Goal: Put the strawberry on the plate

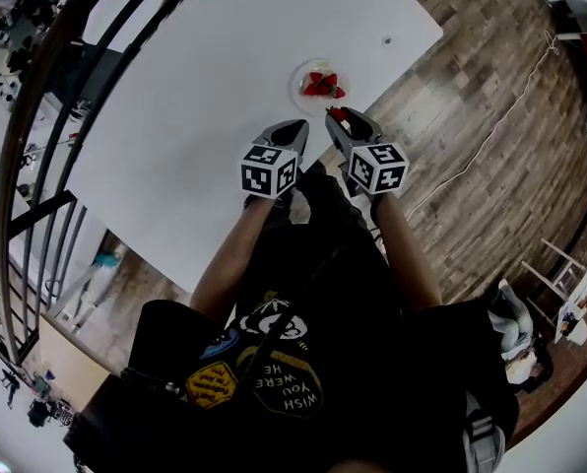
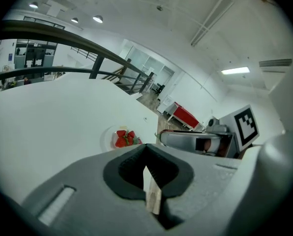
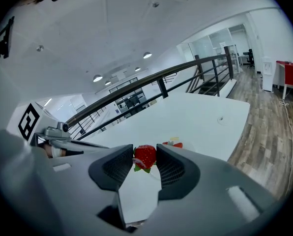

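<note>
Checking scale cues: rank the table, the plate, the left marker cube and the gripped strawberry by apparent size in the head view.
1. table
2. plate and left marker cube look alike; cube nearer the camera, so unranked
3. gripped strawberry

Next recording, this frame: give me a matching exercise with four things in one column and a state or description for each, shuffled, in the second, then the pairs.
Things
1. left hand-held gripper
2. right hand-held gripper
3. plate
4. table

States
A. closed on a single strawberry
B. holds several strawberries
C. jaws together, nothing between them
D. white, carries the plate

Pairs: 1-C, 2-A, 3-B, 4-D
</note>
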`<state>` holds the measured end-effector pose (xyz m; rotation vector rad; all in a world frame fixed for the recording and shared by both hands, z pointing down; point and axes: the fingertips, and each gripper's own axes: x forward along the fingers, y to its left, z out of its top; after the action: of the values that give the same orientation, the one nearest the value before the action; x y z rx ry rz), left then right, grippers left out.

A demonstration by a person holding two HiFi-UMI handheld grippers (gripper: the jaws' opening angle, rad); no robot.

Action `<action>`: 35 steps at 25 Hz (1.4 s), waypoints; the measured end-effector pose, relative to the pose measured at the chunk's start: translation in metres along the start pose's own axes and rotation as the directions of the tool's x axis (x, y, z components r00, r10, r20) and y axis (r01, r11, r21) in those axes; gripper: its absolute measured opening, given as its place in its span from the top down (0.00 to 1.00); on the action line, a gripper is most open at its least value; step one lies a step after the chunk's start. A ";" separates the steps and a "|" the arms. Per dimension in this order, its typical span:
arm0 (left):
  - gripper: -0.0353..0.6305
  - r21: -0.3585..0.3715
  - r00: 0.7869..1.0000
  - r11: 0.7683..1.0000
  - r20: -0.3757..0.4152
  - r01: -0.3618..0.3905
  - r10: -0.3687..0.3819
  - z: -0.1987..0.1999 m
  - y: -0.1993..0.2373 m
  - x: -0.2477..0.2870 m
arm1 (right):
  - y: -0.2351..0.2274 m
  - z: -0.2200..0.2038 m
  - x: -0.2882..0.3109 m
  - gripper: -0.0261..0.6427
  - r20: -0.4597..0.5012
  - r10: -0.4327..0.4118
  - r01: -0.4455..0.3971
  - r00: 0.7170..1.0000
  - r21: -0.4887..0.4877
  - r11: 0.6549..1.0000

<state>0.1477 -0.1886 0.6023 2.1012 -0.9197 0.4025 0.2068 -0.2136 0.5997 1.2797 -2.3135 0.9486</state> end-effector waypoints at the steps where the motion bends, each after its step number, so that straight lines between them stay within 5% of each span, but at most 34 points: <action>1: 0.95 0.001 1.000 1.000 -0.009 -0.006 0.006 -0.001 0.001 0.005 | -0.002 0.000 0.004 0.73 -0.005 0.003 -0.003 1.000 0.001 1.000; 35: 0.95 -0.015 0.993 0.997 -0.095 -0.075 0.073 -0.022 0.050 0.056 | -0.042 -0.034 0.071 0.73 -0.136 0.003 -0.003 0.991 -0.001 1.000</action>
<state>0.1502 -0.2189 0.6740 2.0177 -0.9438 0.5254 0.2021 -0.2498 0.6814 1.1733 -2.2117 1.0030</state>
